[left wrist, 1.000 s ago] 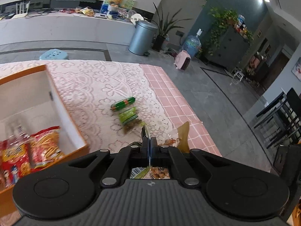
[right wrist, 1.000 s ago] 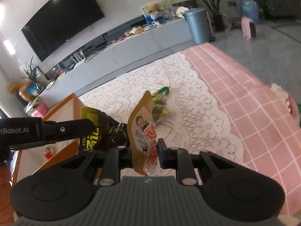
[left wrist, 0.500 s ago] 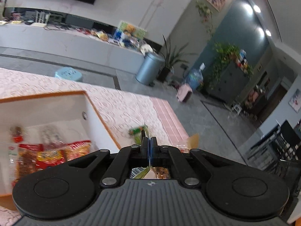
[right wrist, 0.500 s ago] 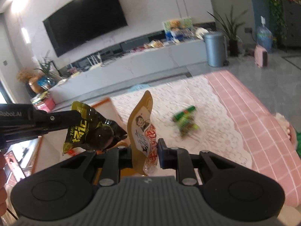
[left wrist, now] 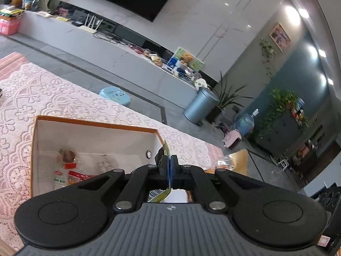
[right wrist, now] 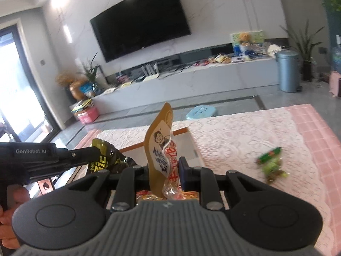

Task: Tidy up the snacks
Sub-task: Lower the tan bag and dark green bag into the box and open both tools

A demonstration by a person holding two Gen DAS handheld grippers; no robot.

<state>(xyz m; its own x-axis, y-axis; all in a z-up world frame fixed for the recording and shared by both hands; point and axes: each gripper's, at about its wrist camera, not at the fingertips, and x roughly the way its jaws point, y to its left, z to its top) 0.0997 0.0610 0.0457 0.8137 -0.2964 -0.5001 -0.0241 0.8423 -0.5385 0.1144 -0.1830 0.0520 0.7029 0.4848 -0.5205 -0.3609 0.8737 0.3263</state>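
A yellow-green and black snack packet (left wrist: 165, 149) is pinched by its thin edge in the left gripper (left wrist: 170, 166), whose jaws are pressed fully together on the foil; the same packet (right wrist: 104, 160) is seen from the right wrist view hanging from that gripper's fingertips (right wrist: 89, 152) above the box. A tan snack pouch with a cartoon face and red lettering (right wrist: 162, 147) is clamped upright in the right gripper (right wrist: 165, 172), the jaws being closed as far as the pouch's thickness allows. Both packets are held over an orange-rimmed box with a white interior (left wrist: 96, 125), which stands on a lace tablecloth (left wrist: 53, 98) and in which several packaged snacks (left wrist: 66, 170) are lying. Green-wrapped snacks (right wrist: 270, 162) are left loose on the cloth, well apart from the box.
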